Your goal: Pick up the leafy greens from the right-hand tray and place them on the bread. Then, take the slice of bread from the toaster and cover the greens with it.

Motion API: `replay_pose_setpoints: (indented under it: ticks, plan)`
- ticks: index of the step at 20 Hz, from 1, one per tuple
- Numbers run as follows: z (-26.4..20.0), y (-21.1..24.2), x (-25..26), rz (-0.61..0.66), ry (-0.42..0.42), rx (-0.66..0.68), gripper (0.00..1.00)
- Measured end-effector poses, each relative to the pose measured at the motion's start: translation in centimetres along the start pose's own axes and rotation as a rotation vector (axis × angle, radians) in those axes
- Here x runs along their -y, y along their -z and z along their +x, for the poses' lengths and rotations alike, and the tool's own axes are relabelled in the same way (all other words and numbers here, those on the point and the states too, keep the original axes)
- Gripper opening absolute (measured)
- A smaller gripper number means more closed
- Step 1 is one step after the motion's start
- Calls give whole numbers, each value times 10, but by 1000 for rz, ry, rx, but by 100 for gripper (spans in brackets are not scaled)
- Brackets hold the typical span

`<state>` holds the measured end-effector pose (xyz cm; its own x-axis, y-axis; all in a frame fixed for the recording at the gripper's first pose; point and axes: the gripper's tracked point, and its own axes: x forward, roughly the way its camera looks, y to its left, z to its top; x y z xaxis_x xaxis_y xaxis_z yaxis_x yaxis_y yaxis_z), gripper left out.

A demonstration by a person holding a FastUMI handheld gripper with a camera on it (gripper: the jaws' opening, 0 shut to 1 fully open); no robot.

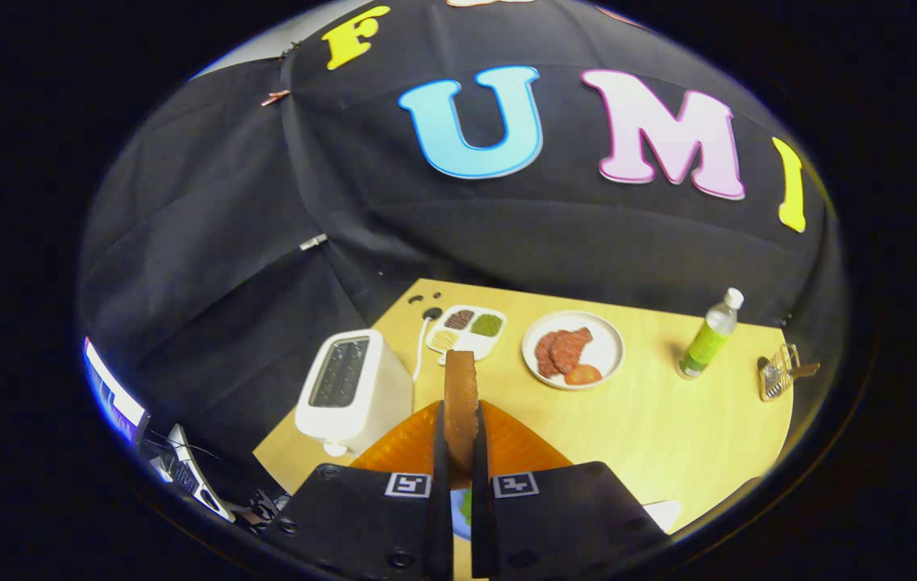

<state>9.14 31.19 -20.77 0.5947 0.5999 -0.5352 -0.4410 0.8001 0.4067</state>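
My gripper is shut on a brown slice of bread, which stands on edge between the two fingers and sticks out ahead of them. Under the slice lies an orange mat. A sliver of green and a pale plate rim peek through the gap low between the fingers; what lies there is mostly hidden. The white toaster stands to the left of the fingers, its slots looking empty.
On the wooden table beyond the fingers are a white divided tray with small portions, a round white plate with meat slices and tomato, a green bottle and a small wire holder at the right.
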Motion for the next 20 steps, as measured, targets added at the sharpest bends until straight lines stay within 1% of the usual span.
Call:
replay_pose_setpoints:
  ticks: [3, 6, 10, 14, 17, 20]
  plan:
    - [2, 36, 21, 49, 54, -31, 13]
    - [11, 74, 28, 94, 87, -72, 13]
    - [27, 97, 16, 158, 69, -81, 13]
    - [43, 109, 9, 293, 55, -79, 13]
    - [53, 121, 11, 346, 46, -80, 13]
    - [64, 143, 21, 393, 53, -117, 13]
